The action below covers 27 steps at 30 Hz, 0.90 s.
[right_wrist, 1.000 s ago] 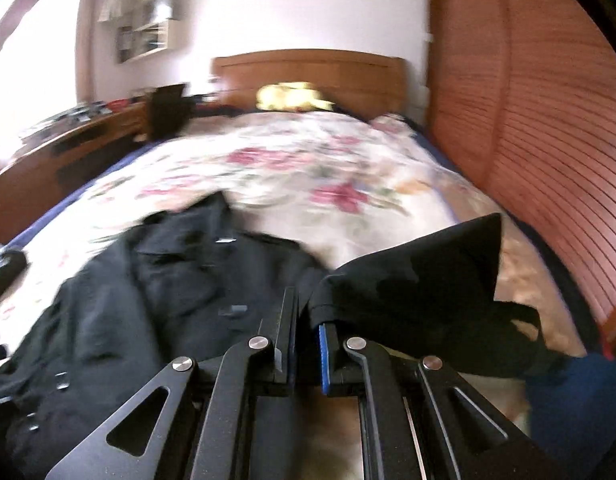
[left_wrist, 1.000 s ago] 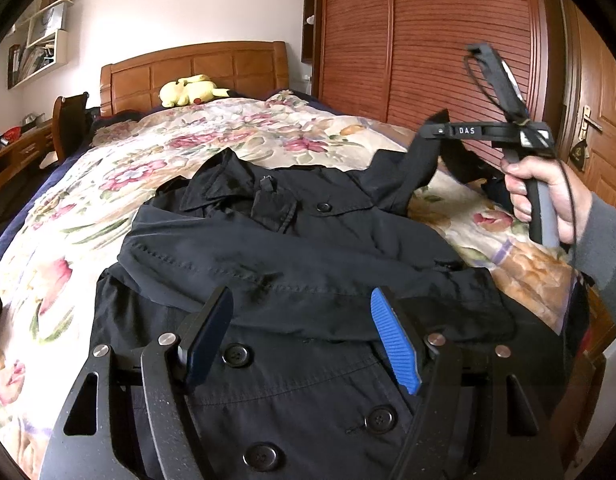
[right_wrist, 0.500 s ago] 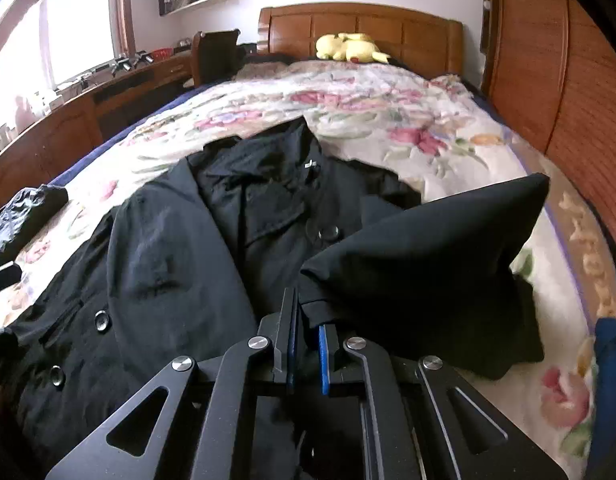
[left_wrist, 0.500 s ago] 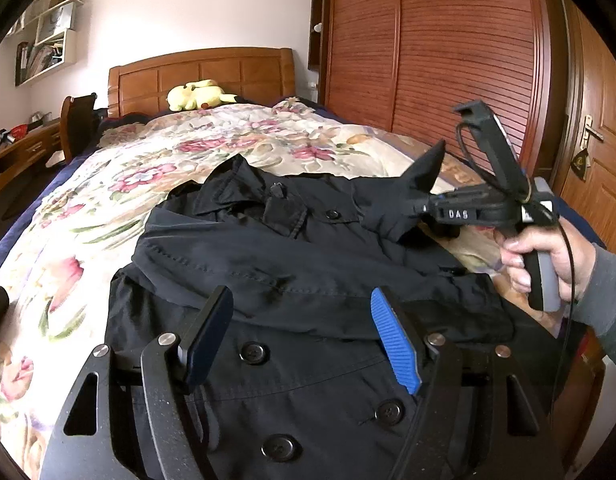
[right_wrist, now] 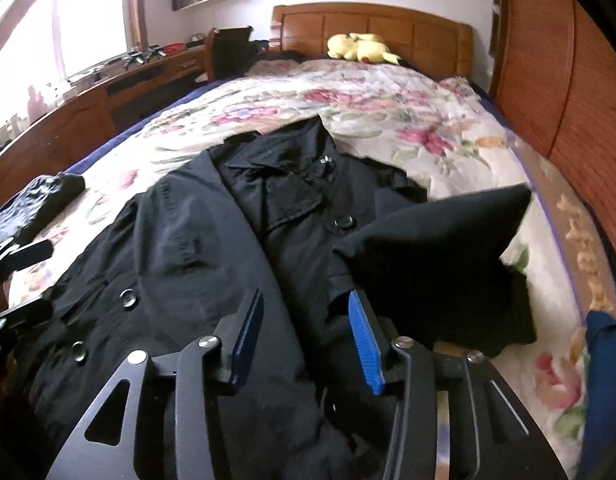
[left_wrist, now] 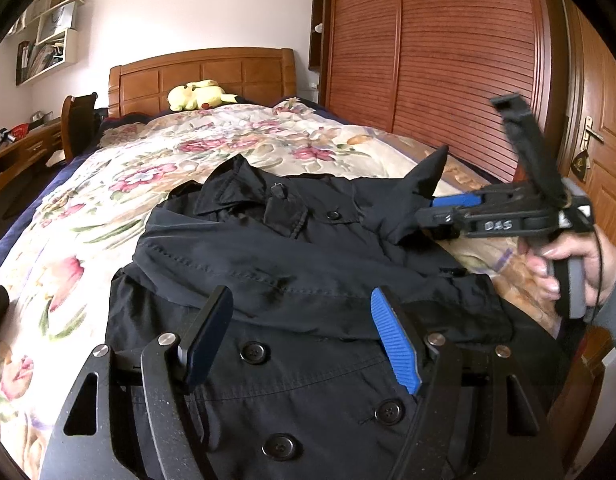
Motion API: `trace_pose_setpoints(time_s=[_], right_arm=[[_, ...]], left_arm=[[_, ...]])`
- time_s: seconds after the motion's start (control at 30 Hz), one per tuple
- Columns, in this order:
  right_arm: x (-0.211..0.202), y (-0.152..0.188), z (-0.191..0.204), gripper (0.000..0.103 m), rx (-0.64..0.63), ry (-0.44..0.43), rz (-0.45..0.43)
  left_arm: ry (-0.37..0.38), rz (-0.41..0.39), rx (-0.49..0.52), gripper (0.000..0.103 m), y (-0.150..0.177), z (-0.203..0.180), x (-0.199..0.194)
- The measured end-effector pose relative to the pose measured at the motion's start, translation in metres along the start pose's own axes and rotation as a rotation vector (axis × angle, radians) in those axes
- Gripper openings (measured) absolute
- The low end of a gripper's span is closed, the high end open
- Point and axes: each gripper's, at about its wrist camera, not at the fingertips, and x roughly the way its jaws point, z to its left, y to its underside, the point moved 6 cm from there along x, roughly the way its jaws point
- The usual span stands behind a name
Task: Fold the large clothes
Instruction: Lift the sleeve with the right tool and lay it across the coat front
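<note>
A black buttoned coat (left_wrist: 291, 272) lies front-up on the floral bedspread (left_wrist: 107, 208), collar towards the headboard. Its left sleeve is folded across the chest. My left gripper (left_wrist: 299, 336) is open and empty just above the coat's lower front. My right gripper (right_wrist: 303, 336) is open over the coat's right side; the right sleeve (right_wrist: 432, 256) lies bunched just ahead of its blue pad, with the cuff end sticking up. In the left wrist view the right gripper (left_wrist: 432, 210) sits at the sleeve (left_wrist: 412, 200), held by a hand.
A yellow plush toy (left_wrist: 195, 94) lies by the wooden headboard (left_wrist: 203, 70). A wooden wardrobe (left_wrist: 448, 52) runs along the bed's right side. A desk (right_wrist: 91, 96) and chair (right_wrist: 227, 50) stand left. A dark bundle (right_wrist: 31, 204) lies at the bed's left edge.
My right gripper carried the sleeve left and down over the coat, then opened and let it go. The left gripper stayed open and barely moved.
</note>
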Motion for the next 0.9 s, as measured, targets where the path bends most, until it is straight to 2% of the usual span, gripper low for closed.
trace_pose_setpoints(time_s=[0.13,0.23,0.37,0.43,0.57,0.8,0.9], right_arm=[[-0.024,-0.007,-0.012,0.055,-0.048,0.039,-0.059],[-0.027,-0.010,-0.042,0.057,0.010,0.082,-0.051],[-0.020,-0.008,-0.088,0.059,0.088,0.181,-0.036],[-0.010,-0.002,-0.113,0.059,0.135,0.228,-0.007],[0.017,0.018,-0.152,0.060,0.243,0.267,0.066],[0.073,0.033,-0.191,0.061,0.320,0.340,0.175],[0.092,0.043,-0.208,0.063,0.377,0.335,0.212]], left_arm=[[0.001,0.003,0.000,0.073,0.000,0.000,0.001],[0.001,0.003,0.000,0.073,0.001,-0.001,0.001],[-0.001,0.003,0.000,0.073,0.000,-0.001,0.001],[0.000,0.005,0.000,0.073,0.001,-0.001,0.002],[-0.002,0.009,0.002,0.073,0.002,-0.001,0.003],[-0.009,0.022,0.005,0.073,0.004,-0.003,0.008],[-0.011,0.022,0.006,0.073,0.004,-0.002,0.009]])
